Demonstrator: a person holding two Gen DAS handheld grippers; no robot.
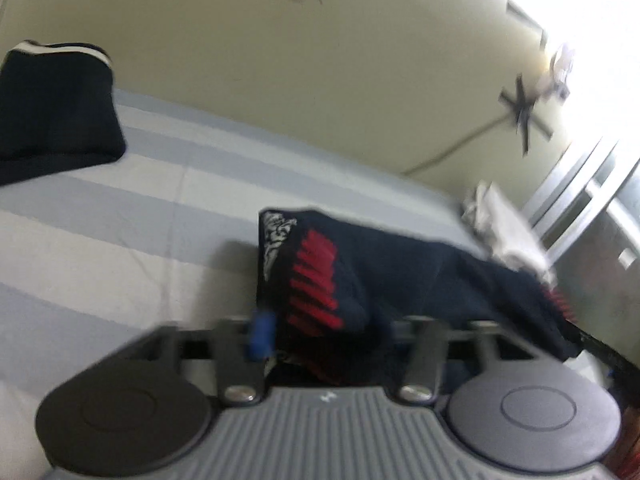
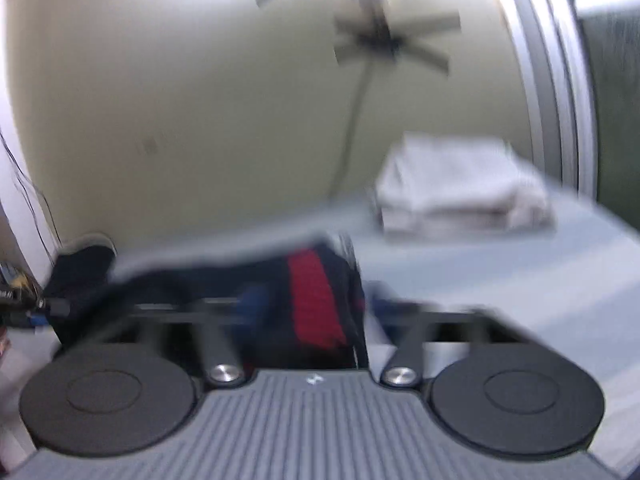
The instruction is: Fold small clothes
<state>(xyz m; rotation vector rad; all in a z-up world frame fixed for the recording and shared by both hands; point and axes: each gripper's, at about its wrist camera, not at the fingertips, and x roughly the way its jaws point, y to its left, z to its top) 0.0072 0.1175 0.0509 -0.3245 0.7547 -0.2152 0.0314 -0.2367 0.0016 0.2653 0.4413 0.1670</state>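
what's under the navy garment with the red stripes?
The striped bedsheet lies under the navy garment, visible all around it. Both grippers, left and right, hold it, and its cloth covers their fingertips and the sheet directly beneath.

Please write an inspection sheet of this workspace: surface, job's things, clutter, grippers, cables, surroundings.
Surface: striped sheet, grey and white bands.
Job's things: dark garment with red stripes stretched between both grippers; folded dark garment at far left; folded white stack at far right.
Clutter: nothing seen.
Grippers: left gripper and right gripper each have cloth between the fingers; blur hides whether they pinch it.
Cables: thin dark wires at the left edge of the right view.
Surroundings: cream wall, wall fan, window frame.
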